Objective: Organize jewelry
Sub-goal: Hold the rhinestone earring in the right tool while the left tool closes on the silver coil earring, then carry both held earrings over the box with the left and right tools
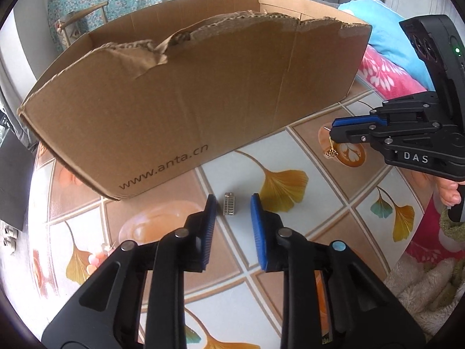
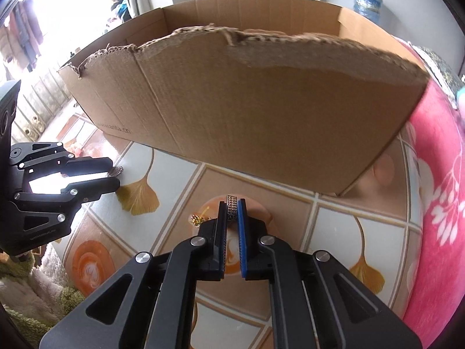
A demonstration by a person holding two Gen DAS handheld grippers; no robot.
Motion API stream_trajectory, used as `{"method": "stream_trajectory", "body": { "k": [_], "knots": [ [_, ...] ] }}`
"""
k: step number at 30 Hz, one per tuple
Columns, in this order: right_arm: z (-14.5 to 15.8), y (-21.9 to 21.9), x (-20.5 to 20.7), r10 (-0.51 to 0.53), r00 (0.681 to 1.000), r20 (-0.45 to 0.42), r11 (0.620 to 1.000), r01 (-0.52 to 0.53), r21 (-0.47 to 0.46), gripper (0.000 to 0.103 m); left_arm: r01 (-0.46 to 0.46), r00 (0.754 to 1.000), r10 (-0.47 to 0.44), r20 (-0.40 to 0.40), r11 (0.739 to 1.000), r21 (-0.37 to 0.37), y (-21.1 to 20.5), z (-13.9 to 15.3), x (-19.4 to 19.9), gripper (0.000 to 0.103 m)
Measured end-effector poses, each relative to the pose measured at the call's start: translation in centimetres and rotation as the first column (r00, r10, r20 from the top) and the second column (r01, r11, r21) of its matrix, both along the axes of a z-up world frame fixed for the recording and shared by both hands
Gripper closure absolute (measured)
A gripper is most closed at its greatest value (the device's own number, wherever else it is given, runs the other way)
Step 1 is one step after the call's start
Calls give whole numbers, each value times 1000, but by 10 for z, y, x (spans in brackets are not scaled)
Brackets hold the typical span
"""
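Note:
A small silver jewelry piece (image 1: pixel 229 204) lies on the patterned tablecloth between the tips of my open left gripper (image 1: pixel 233 203). It also shows in the right wrist view (image 2: pixel 115 171) at the left gripper's tips (image 2: pixel 112 177). My right gripper (image 2: pixel 232 206) is shut on a silver rhinestone piece (image 2: pixel 231 206), and a small gold charm (image 2: pixel 197 219) hangs beside its left finger. In the left wrist view the right gripper (image 1: pixel 334 126) is at the right with the gold charm (image 1: pixel 330 151) dangling under it. A big torn cardboard box (image 1: pixel 186 93) stands just behind both grippers.
The box (image 2: pixel 247 110) fills the far side of the table. A pink floral blanket (image 2: pixel 441 203) lies at the right, with a blue cloth (image 1: pixel 386 29) behind it. Fluffy green and cream fabric (image 2: pixel 35 290) lies at the near edge.

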State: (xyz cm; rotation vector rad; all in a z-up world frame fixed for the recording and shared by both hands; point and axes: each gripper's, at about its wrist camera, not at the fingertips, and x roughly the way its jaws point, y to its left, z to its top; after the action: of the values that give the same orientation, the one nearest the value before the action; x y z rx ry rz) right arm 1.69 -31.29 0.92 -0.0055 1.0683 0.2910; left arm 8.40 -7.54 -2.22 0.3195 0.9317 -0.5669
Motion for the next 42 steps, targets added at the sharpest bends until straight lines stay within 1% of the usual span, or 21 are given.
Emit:
{"method": "stream_trajectory", "body": {
  "k": [3,7,8,15,21,24,25,26,27,32,36,39,40,41,42],
  "knots": [
    [0,-4,-4,-14,1000,-4,1000,14,8,96,2,1000,-2,0,1000,4,-3,1,1,86],
    [0,-8,-10,-28,1000,-6,999,28,16,96,8,1000,-8,1,1000,4,-9,2,3,98],
    [0,-9,-12,-30,1000,-5,999,30,18,96,8,1000,-8,1,1000,4,-9,2,3,99],
    [3,-12,-20,-33,999,11,999,33,25,96,-2,1000,2,-10,1000,-13,-10,3,4,99],
    [11,-15,-22,-34,999,12,999,34,35,95,-9,999,8,-39,1000,-27,-1,3,-6,99],
    [14,-16,-23,-28,1000,4,999,28,38,92,-23,998,20,-60,999,-42,6,4,-12,99],
    [14,-16,-23,-28,1000,1,999,28,32,90,-28,998,25,-64,998,-47,9,5,-14,99],
    [15,-17,-24,-29,1000,0,999,29,27,85,-32,997,29,-65,998,-50,11,5,-15,99],
    [14,-17,-24,-28,1000,-2,999,28,21,84,-36,997,33,-67,998,-53,13,6,-16,99],
    [11,-14,-23,-16,1000,-19,1000,16,1,84,-46,997,42,-63,997,-65,20,11,-19,99],
    [6,-7,-22,-2,999,-32,999,1,-41,84,-45,997,40,-64,996,-72,21,12,-20,99],
    [6,-3,-19,-5,1000,-23,999,4,-47,87,-44,997,39,-65,996,-75,21,11,-20,99],
    [6,-4,-19,-10,1000,-23,999,8,-47,90,-44,997,39,-63,996,-77,23,12,-21,99],
    [6,-2,-18,-11,1000,-26,999,10,-42,96,-43,997,38,-60,996,-79,24,13,-21,99],
    [6,-3,-18,-13,999,-31,999,12,-31,96,-43,998,39,-58,996,-81,23,13,-21,99]
  ]
}}
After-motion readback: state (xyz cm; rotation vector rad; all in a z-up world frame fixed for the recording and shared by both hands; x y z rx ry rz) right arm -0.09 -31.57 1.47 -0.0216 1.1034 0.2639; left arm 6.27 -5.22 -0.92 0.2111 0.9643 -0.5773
